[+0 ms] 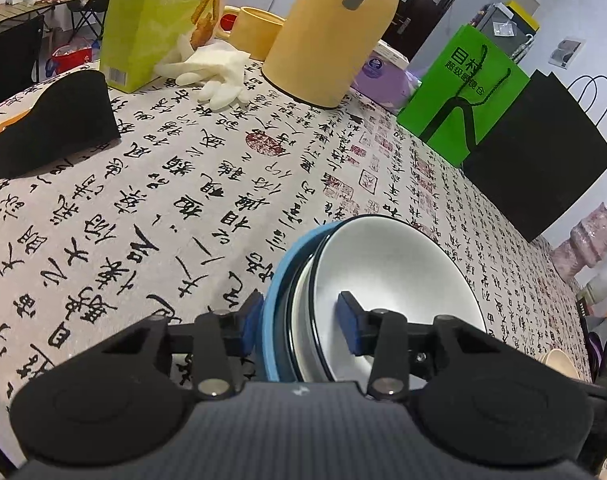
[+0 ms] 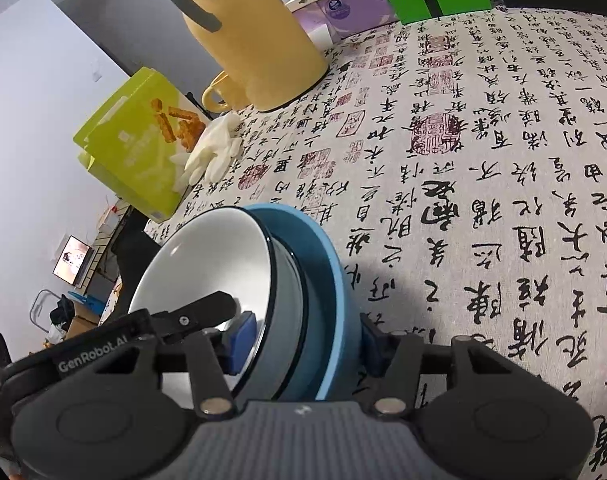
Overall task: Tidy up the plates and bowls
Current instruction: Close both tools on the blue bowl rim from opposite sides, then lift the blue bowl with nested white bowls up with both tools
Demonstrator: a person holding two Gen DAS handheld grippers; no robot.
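Even, bright indoor light is seen; edges are bent by fisheye distortion, and a soft shadow is cast on the tablecloth (image 2: 423, 280).

Bare tablecloth (image 1: 175, 208) before yellow jug (image 1: 331, 32)

A bowl (image 1: 399, 280) sits nested in a plate (image 1: 287, 280) on the table (image 1: 183, 200). The left gripper (image 1: 301, 318) straddles one side of the stack, one finger outside the plate and one inside the bowl; the right gripper (image 2: 303, 340) straddles the opposite side likewise. Behind the stack stands a thermos jug (image 1: 335, 28), with a mug (image 1: 259, 32) behind it. Left of the jug lie rubber gloves (image 1: 211, 72) before a snack box (image 1: 159, 20). Right of the jug stand a tissue pack (image 1: 383, 72), then two paper bags (image 1: 463, 92).
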